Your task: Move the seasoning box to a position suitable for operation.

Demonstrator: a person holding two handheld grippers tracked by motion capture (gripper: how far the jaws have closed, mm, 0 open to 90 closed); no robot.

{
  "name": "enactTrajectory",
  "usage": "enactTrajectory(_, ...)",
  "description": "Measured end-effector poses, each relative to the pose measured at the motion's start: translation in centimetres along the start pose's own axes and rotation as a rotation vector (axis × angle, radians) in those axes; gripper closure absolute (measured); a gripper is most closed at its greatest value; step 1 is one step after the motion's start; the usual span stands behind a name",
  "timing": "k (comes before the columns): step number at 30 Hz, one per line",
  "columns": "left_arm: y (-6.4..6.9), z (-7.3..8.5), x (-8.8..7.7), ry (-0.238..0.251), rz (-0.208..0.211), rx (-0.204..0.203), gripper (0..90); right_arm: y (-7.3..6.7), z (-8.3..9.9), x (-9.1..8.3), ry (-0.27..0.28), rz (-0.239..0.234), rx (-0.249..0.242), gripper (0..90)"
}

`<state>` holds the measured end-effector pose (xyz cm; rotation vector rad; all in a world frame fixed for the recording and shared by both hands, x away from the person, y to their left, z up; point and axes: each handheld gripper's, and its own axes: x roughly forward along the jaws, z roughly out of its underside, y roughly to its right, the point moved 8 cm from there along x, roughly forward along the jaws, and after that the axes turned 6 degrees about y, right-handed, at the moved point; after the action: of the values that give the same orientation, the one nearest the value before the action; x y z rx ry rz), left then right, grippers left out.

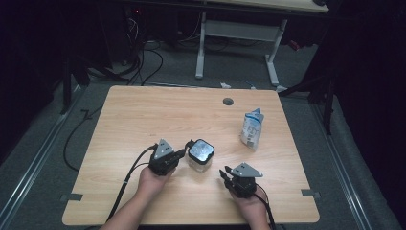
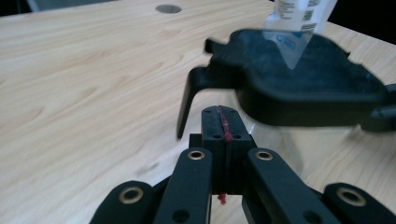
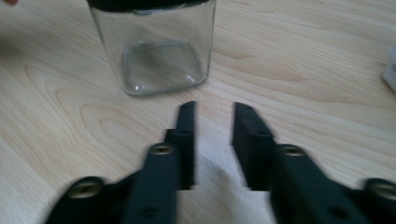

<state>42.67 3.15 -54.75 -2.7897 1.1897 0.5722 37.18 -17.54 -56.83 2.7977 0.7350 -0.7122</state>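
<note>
Left gripper [image 1: 186, 152] clamped shut, empty, tips just beside the clear jar's [image 1: 199, 156] black lid [image 2: 308, 79]. Right gripper [image 3: 214, 140] parted, empty, jar straight ahead, slightly farther.

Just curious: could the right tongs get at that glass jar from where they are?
Probably yes. The right tongs point at the jar with bare table between them. Their jaws stand apart with nothing between them, though the gap looks narrower than the jar.
</note>
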Motion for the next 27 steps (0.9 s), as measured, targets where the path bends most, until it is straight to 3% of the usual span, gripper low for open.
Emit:
enactTrajectory(1, -0.4, 0.7, -0.9, -0.017, -0.029, 0.019, 90.0, 0.5, -1.0, 0.7, 0.022, 0.01, 0.025, 89.0)
enactTrajectory(5, -1.0, 1.4, -2.9, -0.014, -0.063, 0.033, 89.9, 1.6, -2.7, 3.2, 0.017, 0.039, 0.029, 89.8)
enactTrajectory(10, -1.9, 2.0, -4.6, -0.003, -0.076, 0.01, 88.8, 2.1, -3.9, 5.1, 0.025, 0.035, 0.035, 89.6)
enactTrajectory(13, -2.4, 2.5, -5.4, -0.005, -0.075, -0.016, 86.4, 1.5, -4.3, 5.5, 0.041, 0.006, 0.021, 88.6)
enactTrajectory(22, -3.1, 3.0, -7.3, -0.003, -0.082, -0.027, 84.2, 0.0, -4.2, 5.7, 0.04, -0.02, -0.008, 87.7)
enactTrajectory(26, -3.3, 3.4, -7.1, -0.019, -0.085, -0.036, 79.4, -0.4, -4.3, 5.7, 0.039, -0.013, -0.019, 84.5)
enactTrajectory(27, -3.2, 3.4, -6.9, -0.031, -0.078, -0.041, 74.6, -0.3, -4.4, 5.2, 0.039, 0.0, -0.029, 82.5)
